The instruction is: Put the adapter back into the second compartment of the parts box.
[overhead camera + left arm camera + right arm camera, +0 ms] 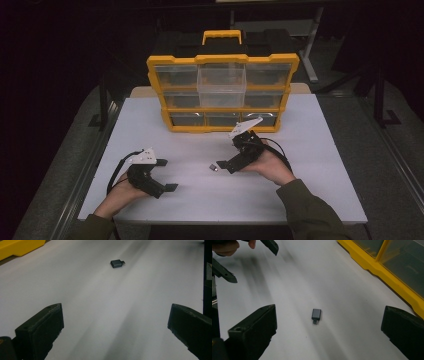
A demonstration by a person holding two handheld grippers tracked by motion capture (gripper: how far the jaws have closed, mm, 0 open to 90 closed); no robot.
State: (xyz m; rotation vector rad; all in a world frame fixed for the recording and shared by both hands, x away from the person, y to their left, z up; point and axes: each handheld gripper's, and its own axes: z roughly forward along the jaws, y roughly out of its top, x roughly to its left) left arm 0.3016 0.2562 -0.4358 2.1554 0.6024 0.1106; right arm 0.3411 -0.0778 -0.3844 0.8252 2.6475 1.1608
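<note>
The right gripper [223, 165], fingers wide and empty, lines up on the small grey adapter [316, 314] lying flat on the table [320, 150]. Next: lower and close (squarely). The left gripper [167, 175] waits, also wide and empty.

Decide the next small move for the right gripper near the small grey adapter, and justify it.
Probably ease the right gripper forward and down until its open jaws straddle the adapter, which lies flat on the white table just ahead of them, untouched.
</note>
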